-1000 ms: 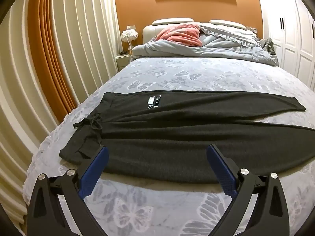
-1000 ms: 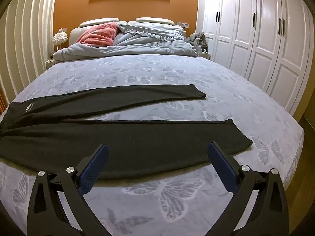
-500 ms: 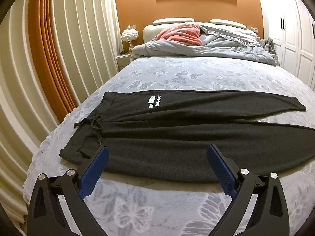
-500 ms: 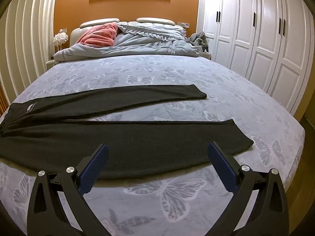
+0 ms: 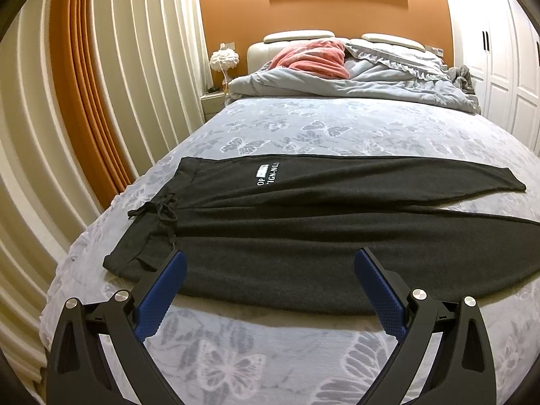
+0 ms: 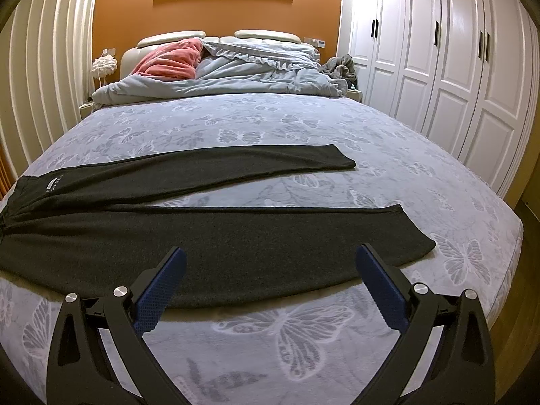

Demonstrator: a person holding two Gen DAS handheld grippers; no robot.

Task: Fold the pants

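Dark grey pants lie flat across the bed, waistband and drawstring at the left, legs spread apart toward the right. In the right wrist view the pants show both leg cuffs, the near one at right. My left gripper is open and empty, above the near edge of the pants close to the waistband. My right gripper is open and empty, above the near leg's lower edge, left of its cuff.
A bunched grey duvet and a pink blanket lie at the head of the bed. Curtains hang at the left. White wardrobe doors stand at the right. A small lamp sits on a bedside table.
Both grippers have drifted slightly; the view of the pants shifted a little. The jaws stay open and the pants lie as before.
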